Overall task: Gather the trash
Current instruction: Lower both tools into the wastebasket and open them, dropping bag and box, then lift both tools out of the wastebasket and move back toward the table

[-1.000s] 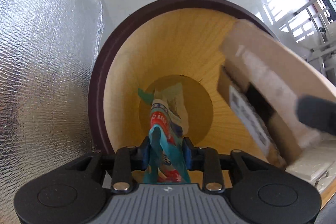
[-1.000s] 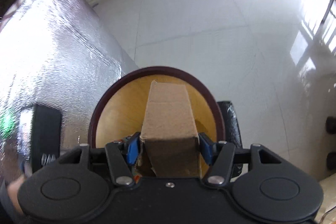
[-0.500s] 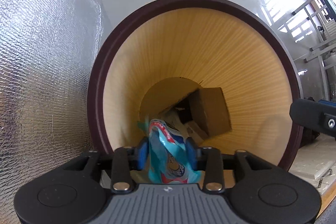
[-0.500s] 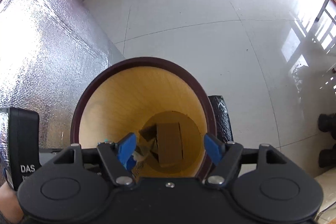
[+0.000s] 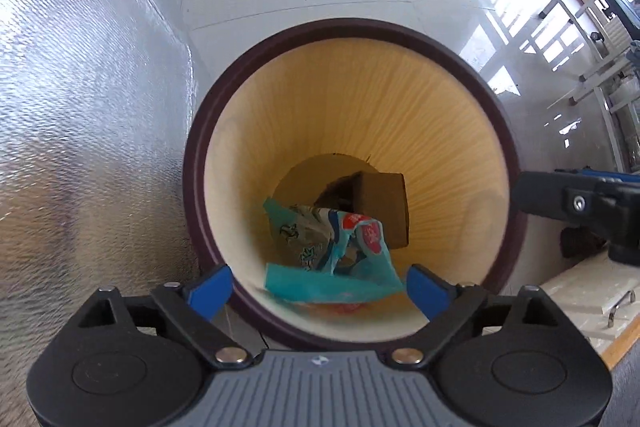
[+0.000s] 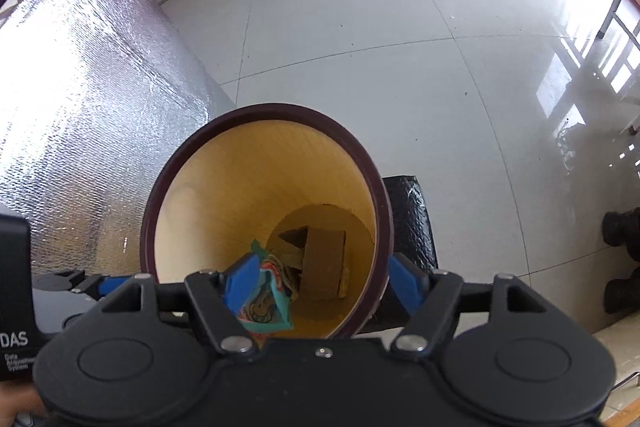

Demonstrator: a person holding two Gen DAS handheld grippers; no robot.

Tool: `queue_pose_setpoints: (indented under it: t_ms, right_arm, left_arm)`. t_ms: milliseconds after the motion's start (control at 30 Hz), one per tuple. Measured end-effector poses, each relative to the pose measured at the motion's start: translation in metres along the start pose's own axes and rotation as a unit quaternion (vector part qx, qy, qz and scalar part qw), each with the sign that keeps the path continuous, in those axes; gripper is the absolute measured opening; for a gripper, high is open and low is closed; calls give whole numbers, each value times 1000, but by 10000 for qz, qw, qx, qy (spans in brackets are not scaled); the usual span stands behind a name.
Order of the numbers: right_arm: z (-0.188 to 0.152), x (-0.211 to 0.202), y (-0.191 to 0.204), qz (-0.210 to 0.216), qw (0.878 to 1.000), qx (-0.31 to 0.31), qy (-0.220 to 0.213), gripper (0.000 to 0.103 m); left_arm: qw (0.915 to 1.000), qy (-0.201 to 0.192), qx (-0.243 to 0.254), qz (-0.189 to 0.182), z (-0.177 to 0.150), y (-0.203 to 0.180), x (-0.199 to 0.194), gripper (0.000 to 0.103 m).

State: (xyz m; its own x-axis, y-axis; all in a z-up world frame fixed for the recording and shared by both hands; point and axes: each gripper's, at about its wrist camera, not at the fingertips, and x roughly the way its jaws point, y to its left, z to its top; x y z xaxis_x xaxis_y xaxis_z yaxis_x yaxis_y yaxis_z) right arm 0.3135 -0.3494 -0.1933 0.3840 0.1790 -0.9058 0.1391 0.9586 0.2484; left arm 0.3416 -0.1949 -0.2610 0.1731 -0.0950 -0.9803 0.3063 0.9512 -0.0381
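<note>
Both grippers point steeply downward, fingers apart.

The left gripper [image 5: 318, 287] is opening, its blue-padded fingers [image 5: 208, 289] spread wide with nothing pressed between the pads. The right gripper [image 6: 320, 281] also has its blue fingers [image 6: 402, 285] apart, gripping nothing. In the left wrist view, one dark finger of the right gripper reaches in from the right edge. In the right wrist view, a sliver of a hand [image 6: 18, 405] shows at the bottom left corner.

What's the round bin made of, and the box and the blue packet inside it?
Bin: looks like pale wood, fine grain lines, dark smooth rim. Box: brown cardboard, matte. Packet: probably thin plastic film, glossy, crinkled, printed.
</note>
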Motion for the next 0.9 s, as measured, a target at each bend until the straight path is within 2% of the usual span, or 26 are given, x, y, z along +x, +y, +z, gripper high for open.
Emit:
queue_pose_setpoints:
  t_ms: [100, 367, 433, 900]
  right_arm:
    - [-4, -14, -1, 22, 10000, -53, -77, 76]
    - [-13, -47, -1, -18, 9994, -195, -284, 91]
    - [-15, -56, 0, -54, 9991, -235, -357, 100]
    - [-47, -117, 2, -203, 9951, -320, -915, 103]
  left_arm:
    - [10000, 15, 1, 11, -7, 2, -12, 103]
    - [9998, -156, -136, 0, -21, 10, -46, 103]
    - [9996, -243, -162, -29, -24, 11, -56, 103]
    - [9953, -942, -218, -12, -61, 15, -135, 103]
